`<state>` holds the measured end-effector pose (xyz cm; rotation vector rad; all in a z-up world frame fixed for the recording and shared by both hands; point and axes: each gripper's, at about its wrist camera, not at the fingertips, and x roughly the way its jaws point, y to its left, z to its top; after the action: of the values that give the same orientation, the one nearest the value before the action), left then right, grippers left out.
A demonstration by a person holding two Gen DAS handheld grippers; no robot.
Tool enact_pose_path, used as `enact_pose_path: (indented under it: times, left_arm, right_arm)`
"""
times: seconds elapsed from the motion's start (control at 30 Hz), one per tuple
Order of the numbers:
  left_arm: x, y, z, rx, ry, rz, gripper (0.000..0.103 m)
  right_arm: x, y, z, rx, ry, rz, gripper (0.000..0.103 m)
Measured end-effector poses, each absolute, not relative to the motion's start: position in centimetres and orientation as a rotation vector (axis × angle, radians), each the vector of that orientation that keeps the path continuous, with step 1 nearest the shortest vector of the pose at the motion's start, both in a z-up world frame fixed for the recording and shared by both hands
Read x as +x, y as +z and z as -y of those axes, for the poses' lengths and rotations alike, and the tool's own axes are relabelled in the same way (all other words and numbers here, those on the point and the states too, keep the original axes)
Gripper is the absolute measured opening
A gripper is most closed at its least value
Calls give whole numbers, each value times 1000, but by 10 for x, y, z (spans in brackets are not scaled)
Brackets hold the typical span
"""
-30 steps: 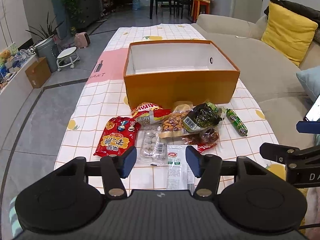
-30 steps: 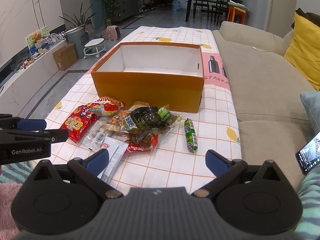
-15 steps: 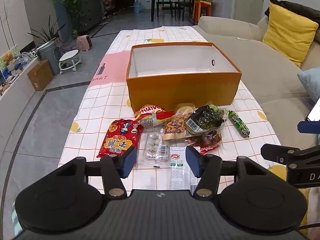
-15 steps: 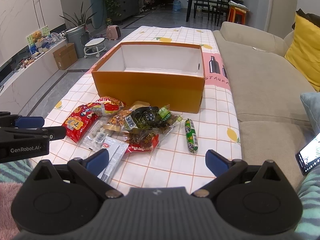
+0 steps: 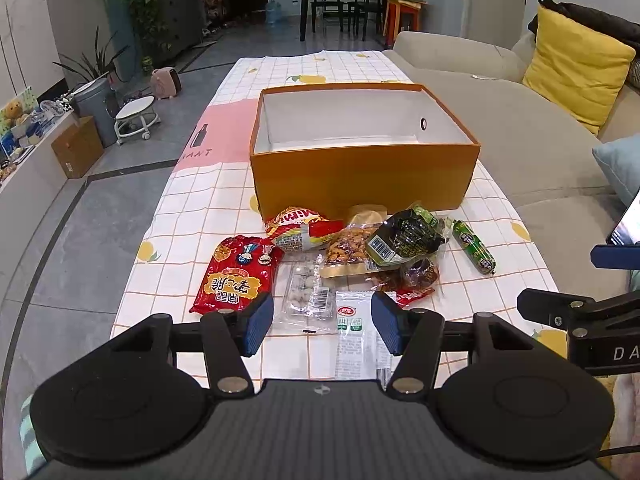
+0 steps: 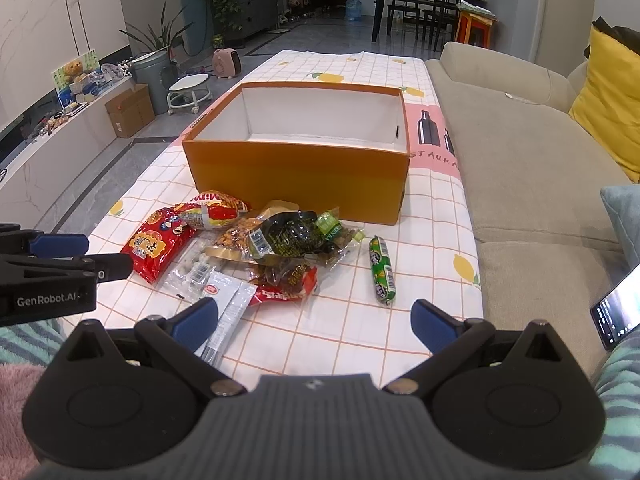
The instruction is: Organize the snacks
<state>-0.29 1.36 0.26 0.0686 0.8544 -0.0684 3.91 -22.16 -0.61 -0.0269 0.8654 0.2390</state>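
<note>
We see a long worktop [image 5: 192,216] under a checked cloth, with a sofa [image 5: 532,148] along its right side. An orange box [image 5: 360,176] stands open near the middle of the worktop, its white inside bare as far as we can see.

The snacks lie in a loose heap on the cloth just in front of the box, none of them inside it. On the left is a red bag [image 5: 236,276], and next to it a clear pack [image 5: 308,292] of pale round sweets. A striped red and yellow bag [image 5: 298,226] lies close to the box wall. A nut pack [image 5: 348,248] sits in the middle, partly under a dark green pack [image 5: 404,236]. A white sachet [image 5: 352,332] lies nearest to us. A green sausage [image 5: 474,246] lies apart from the heap, to the right.

Our left claw [image 5: 322,322] hovers above the near edge of the heap with its fingers parted a little, nothing between them; the white sachet and clear pack show through the gap. Our right claw [image 6: 314,324] hangs over the cloth nearer the sofa, its fingers spread wide and holding nothing. The green sausage [image 6: 382,270] lies beyond its gap.

A phone [image 6: 616,304] shows at the far right edge.
</note>
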Motion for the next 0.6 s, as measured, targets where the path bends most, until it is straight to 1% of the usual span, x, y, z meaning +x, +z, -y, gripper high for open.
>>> enact_pose_path:
  times: [0.6]
  left_arm:
    - [-3, 3, -16, 55, -71, -859, 67]
  right_arm:
    - [40, -6, 222, -24, 240, -870, 99]
